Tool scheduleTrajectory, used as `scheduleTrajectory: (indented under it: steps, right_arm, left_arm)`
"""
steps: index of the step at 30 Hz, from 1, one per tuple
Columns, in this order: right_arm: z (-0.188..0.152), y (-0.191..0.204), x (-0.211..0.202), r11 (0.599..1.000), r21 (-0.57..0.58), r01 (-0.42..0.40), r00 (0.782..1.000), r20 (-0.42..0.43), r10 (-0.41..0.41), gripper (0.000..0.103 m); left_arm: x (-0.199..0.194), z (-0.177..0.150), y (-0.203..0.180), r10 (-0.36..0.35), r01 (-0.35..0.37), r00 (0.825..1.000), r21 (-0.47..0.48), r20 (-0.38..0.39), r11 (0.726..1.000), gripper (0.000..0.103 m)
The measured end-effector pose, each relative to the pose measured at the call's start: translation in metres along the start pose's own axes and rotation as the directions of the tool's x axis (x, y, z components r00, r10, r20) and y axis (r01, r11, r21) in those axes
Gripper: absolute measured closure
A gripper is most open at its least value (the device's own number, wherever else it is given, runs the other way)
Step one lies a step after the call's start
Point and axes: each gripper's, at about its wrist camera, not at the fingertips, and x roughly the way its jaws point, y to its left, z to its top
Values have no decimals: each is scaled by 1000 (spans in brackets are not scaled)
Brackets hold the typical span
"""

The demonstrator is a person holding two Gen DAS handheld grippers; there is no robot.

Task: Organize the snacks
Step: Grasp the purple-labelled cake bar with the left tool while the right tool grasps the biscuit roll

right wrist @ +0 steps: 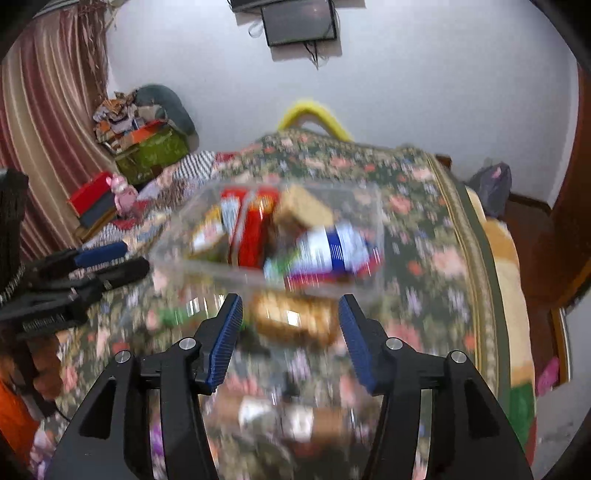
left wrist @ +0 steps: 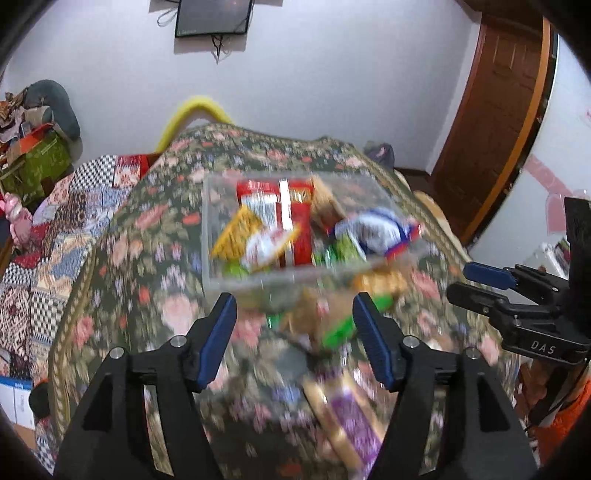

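Note:
A clear plastic box [left wrist: 218, 221] sits on a floral cloth and holds several snack packs, among them a red pack [left wrist: 299, 225] and a white-and-blue pack [left wrist: 380, 230]. It also shows in the right wrist view [right wrist: 373, 206]. Loose snacks lie in front of it: an orange-brown pack [right wrist: 295, 317], a green pack [left wrist: 338, 332] and a purple pack [left wrist: 354, 421]. My left gripper [left wrist: 293, 332] is open and empty above the loose snacks. My right gripper [right wrist: 290, 332] is open and empty over the orange-brown pack. Both views are blurred.
The floral cloth [left wrist: 155, 266] covers a raised surface with a patchwork quilt [left wrist: 55, 236] at its left. A green box [right wrist: 155, 151] and clutter stand by the curtain. A wooden door [left wrist: 495, 110] is at the right. A dark frame [right wrist: 299, 22] hangs on the wall.

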Motion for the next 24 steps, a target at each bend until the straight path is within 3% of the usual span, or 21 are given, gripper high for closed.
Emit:
scheduleTrajectory:
  steps: [6,12,16,24]
  right_arm:
    - [-48,-5,4,999,41,-8,993,-117,13,52]
    - [-67,-7,24,994,109,-27,982,-181,47,50]
    - [-62,-10,36,978,201,-60,980,-172,95,29]
    - [-43,12,54,987,160,9,990,-140,14,17]
  left_arm:
    - [12,-46,-18,-26,27,994,13,-103,1000,37]
    - [32,-76,-32,-42,46,983,22,-178,999,37]
    - [37,-81,-33,-18,27,984,46,-176,999,34]
    - [35,-85,-12,2,4,986,36,-166,999,32]
